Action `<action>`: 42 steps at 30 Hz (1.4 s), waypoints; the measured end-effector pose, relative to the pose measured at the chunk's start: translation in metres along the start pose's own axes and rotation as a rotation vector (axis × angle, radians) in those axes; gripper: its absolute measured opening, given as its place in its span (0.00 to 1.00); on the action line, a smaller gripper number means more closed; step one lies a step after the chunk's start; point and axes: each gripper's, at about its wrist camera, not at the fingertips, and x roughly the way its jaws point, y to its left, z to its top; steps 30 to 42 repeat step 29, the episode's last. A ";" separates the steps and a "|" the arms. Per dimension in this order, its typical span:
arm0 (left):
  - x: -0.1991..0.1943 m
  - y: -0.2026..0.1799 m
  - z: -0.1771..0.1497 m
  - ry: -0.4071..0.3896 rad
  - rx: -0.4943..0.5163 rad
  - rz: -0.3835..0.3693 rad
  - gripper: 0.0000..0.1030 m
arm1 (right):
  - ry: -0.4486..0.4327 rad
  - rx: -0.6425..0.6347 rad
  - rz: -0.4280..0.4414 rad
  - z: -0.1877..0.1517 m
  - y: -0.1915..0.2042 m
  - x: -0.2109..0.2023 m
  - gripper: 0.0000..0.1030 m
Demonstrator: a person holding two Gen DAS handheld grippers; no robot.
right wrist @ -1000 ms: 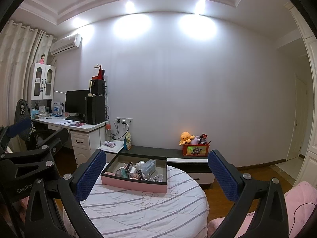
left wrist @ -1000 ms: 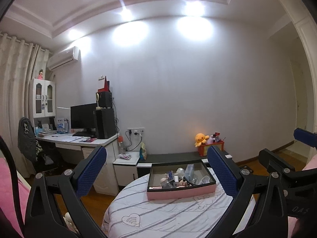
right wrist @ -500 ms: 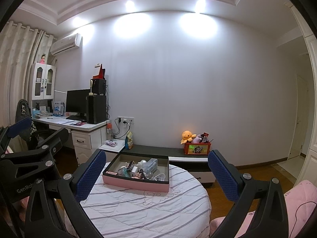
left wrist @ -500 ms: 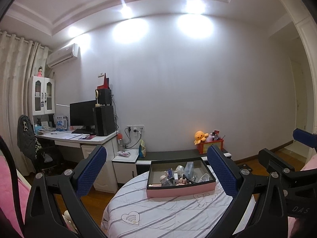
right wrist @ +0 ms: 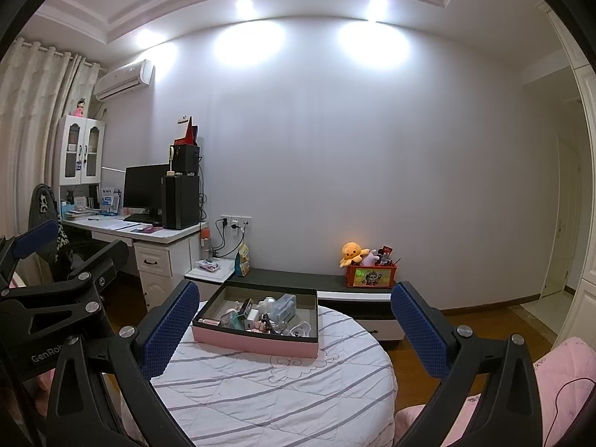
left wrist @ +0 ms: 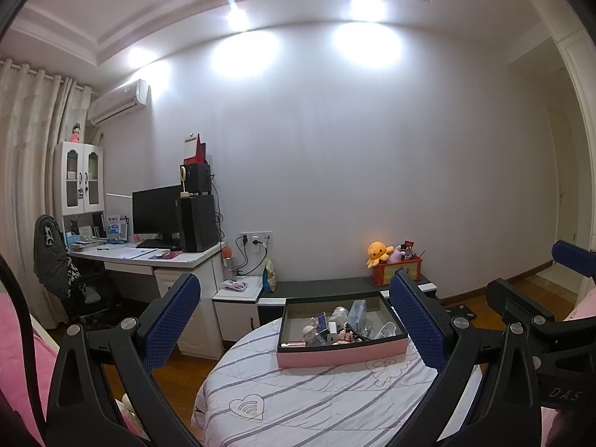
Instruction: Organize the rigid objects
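A pink box (left wrist: 341,355) with a dark inside sits on a round table with a striped white cloth (left wrist: 298,398). It holds several small rigid items: little bottles, a clear case (left wrist: 357,311) and white pieces. The right wrist view shows the same box (right wrist: 257,342) and its jumble of items (right wrist: 268,316). My left gripper (left wrist: 294,326) is open, well short of the box, its blue pads wide apart. My right gripper (right wrist: 294,329) is open too, with nothing between its fingers. Each gripper shows at the edge of the other's view.
A white desk (left wrist: 149,257) with a monitor, a speaker and a chair stands at the left. A low dark bench (left wrist: 335,287) along the wall carries a red toy box (left wrist: 396,272) and an orange plush. Pink bedding (right wrist: 558,380) lies at the right. Wooden floor surrounds the table.
Both views have tilted down and drawn slightly nearer, so the box and table sit a little lower and larger. Both grippers stay open; nothing in the box has moved.
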 end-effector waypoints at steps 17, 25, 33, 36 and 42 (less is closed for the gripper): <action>0.001 0.000 0.000 0.000 0.000 0.000 0.99 | 0.000 0.002 -0.001 0.000 0.002 -0.001 1.00; 0.001 0.000 0.000 -0.001 0.001 -0.001 0.99 | -0.002 0.002 -0.001 -0.001 0.002 -0.001 1.00; 0.001 -0.001 -0.001 -0.002 -0.002 0.000 0.99 | -0.001 0.002 -0.001 -0.001 0.002 -0.001 1.00; 0.001 -0.001 -0.001 -0.002 -0.002 0.000 0.99 | -0.001 0.002 -0.001 -0.001 0.002 -0.001 1.00; 0.001 -0.001 -0.001 -0.002 -0.002 0.000 0.99 | -0.001 0.002 -0.001 -0.001 0.002 -0.001 1.00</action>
